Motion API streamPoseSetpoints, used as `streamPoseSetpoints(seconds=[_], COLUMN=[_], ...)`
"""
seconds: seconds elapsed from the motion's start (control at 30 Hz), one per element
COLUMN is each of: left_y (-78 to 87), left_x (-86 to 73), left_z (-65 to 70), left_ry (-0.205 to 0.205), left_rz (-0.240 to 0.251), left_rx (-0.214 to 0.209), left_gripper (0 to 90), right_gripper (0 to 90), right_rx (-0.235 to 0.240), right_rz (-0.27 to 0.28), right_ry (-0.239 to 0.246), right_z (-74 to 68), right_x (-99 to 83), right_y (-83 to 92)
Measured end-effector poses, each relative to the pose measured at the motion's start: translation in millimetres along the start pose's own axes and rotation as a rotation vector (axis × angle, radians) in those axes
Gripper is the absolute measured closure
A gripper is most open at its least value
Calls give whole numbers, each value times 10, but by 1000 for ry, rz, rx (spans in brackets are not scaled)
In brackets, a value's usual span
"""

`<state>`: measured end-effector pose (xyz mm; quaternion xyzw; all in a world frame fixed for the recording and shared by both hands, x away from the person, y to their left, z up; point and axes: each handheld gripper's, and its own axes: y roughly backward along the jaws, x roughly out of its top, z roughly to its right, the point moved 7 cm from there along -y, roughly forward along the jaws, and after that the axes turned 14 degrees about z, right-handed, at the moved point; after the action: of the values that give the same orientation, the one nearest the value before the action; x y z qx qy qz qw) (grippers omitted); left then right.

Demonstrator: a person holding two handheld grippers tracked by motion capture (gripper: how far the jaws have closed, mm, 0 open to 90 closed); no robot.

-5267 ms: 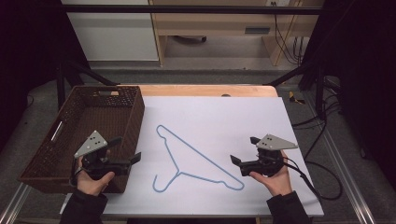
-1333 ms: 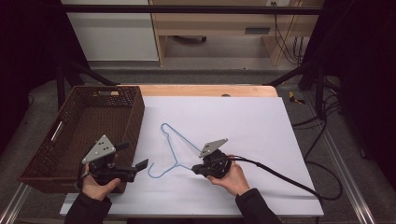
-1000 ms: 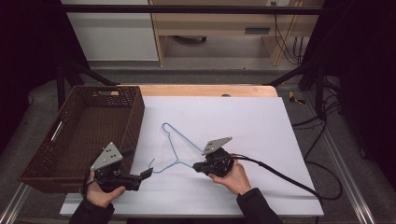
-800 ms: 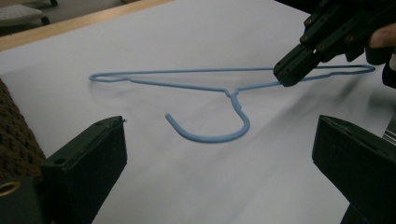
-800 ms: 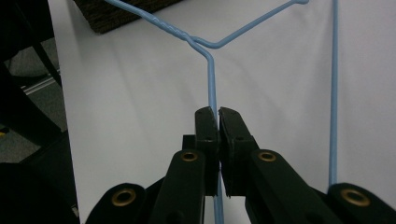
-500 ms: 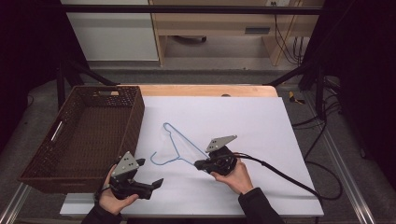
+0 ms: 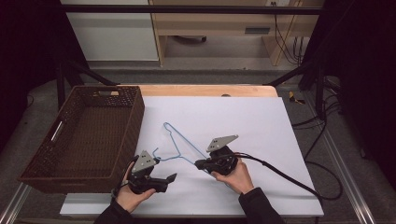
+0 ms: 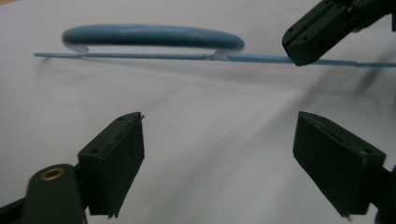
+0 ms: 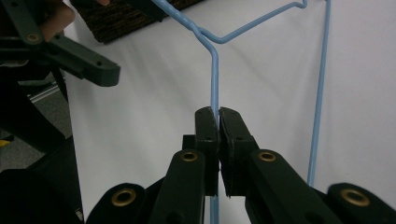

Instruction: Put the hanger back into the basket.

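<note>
Left gripper [image 7: 169, 179] shifted toward hanger [image 7: 176, 142], jaws wide, empty; right gripper [image 9: 218, 116] clamps wire; hook blurred.

Basket [image 7: 84, 135] at table [image 7: 280, 140] left, hanger [image 7: 175, 142] just right of it, between left gripper [image 7: 170, 178] and right gripper [image 7: 200, 164]

Pale blue wire hanger [image 7: 180, 148]; dark brown woven basket [image 7: 84, 135]; white table [image 7: 261, 126]; black claws, grey plates.
</note>
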<state>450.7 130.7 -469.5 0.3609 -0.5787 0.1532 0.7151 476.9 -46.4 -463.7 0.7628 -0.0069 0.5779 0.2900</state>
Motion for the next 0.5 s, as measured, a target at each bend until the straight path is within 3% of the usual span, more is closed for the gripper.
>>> streamPoseSetpoints(seconds=[0.13, 0.5], left_y=[-63, -117], left_x=[57, 148], left_z=[-41, -40], left_ry=[-7, -5], left_rz=[24, 69], left_rx=[16, 8], left_gripper=[247, 516], right_gripper=[876, 875], right_rx=[0, -5], right_rz=[1, -1], right_ry=[-2, 4], right_z=[-5, -4], right_x=[0, -8], right_y=[2, 2])
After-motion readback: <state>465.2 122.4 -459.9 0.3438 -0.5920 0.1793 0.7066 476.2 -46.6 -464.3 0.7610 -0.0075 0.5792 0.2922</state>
